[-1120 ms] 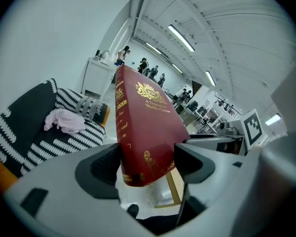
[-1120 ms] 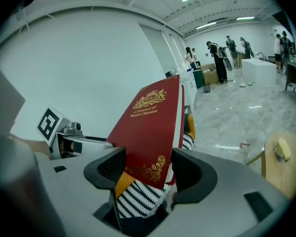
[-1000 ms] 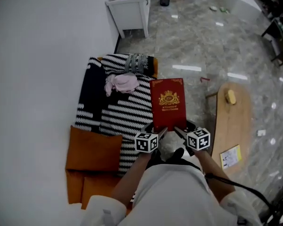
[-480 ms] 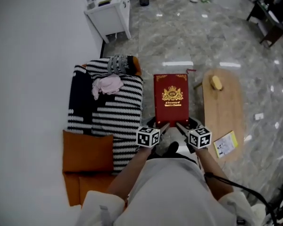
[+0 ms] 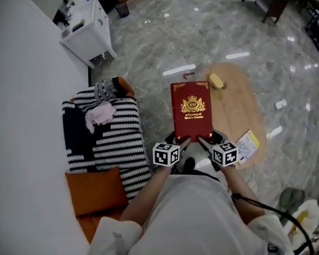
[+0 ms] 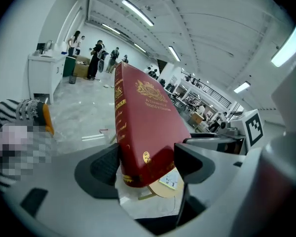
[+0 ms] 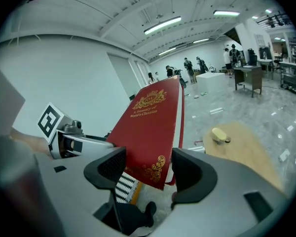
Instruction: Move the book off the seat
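Left tool (image 6: 148, 163) and right tool (image 7: 147, 169) both clamp red gold-crested hardback book (image 5: 191, 110) jutting ahead; keep pressure matched, cover level.

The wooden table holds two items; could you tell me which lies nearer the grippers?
The flat yellow-edged card, at the table's near end; the yellow lump sits at the far end.

white short-sleeve top (image 5: 186, 211); blk cable (image 5: 260, 207)
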`<state>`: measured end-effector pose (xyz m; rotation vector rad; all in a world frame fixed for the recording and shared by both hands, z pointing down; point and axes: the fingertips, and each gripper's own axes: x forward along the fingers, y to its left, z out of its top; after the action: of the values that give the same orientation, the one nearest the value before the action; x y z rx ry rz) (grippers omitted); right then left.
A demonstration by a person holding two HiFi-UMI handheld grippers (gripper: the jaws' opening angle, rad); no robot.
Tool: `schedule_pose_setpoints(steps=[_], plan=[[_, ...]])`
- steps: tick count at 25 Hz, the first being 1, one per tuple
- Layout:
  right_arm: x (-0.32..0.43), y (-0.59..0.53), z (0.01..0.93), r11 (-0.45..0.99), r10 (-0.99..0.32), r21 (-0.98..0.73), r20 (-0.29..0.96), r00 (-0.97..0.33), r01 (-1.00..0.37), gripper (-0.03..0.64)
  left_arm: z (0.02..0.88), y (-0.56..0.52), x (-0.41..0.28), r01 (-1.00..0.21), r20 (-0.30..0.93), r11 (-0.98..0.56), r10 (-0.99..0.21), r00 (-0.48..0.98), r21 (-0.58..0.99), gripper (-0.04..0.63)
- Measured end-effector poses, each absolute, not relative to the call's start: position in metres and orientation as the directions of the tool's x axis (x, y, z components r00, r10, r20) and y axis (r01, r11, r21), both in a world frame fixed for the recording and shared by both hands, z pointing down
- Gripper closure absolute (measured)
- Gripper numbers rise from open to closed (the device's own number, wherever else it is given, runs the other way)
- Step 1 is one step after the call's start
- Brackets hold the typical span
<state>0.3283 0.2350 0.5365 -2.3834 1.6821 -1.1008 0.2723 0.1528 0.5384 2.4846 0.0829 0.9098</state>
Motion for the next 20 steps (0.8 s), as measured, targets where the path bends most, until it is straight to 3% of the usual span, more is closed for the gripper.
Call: schedule_pose_setpoints(steps=[20], plan=[[0.425, 0.379, 0.547, -0.722, -0.685, -0.420, 0.544, 0.485, -0.550, 0.307, 0.548, 0.280, 0.411, 0.272, 0.616, -0.840, 0.532, 0.581, 0.470, 0.256]])
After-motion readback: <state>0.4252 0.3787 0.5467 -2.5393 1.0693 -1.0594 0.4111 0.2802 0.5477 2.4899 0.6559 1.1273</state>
